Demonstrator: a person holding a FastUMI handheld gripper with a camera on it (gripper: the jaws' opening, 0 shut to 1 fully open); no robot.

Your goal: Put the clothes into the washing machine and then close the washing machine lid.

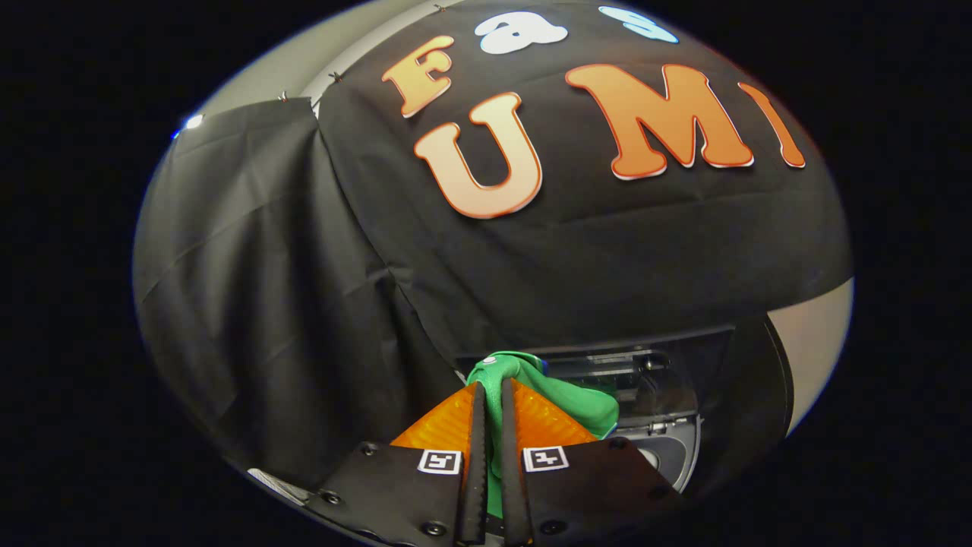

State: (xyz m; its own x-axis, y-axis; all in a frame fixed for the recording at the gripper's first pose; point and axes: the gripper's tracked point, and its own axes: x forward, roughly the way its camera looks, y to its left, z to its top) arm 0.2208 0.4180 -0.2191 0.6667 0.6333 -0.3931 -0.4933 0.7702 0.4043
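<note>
A green piece of clothing (pixel 566 399) is pinched between my two fingers and bulges out ahead of and to the right of their tips. My gripper (pixel 492 387) is shut on it, held up in the air. Just beyond and below the cloth, to the right of the fingers, stands the washing machine (pixel 672 452) with its clear lid (pixel 653 365) raised behind the opening. The drum's inside is mostly hidden by the cloth and the fingers.
The booth's black cloth wall (pixel 304 289) hangs close behind and to the left of the machine. A pale wall strip (pixel 816 334) shows to the right of the machine.
</note>
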